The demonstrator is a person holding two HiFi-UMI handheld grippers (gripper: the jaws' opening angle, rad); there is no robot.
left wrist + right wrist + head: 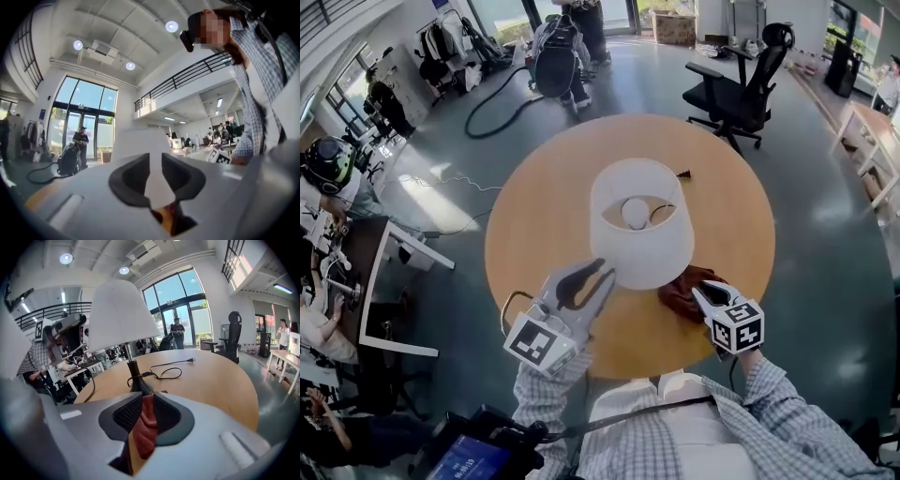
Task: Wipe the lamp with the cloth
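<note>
A table lamp with a white shade (639,225) stands in the middle of the round wooden table (534,216). My left gripper (602,275) reaches level to the shade's near left rim. In the left gripper view the white shade (157,180) fills the narrow gap between the pads of the left gripper (155,161). A red-brown cloth (680,292) lies crumpled on the table at the shade's near right. My right gripper (698,292) tilts down onto it. In the right gripper view the cloth (146,427) is pinched between the pads of the right gripper (146,401), before the dark lamp base (138,380).
The lamp's black cord (164,371) loops across the table behind the base, its plug lying loose. A black office chair (741,84) stands beyond the table. A person with a machine and hose (558,56) is at the back. Desks with seated people (384,272) line the left.
</note>
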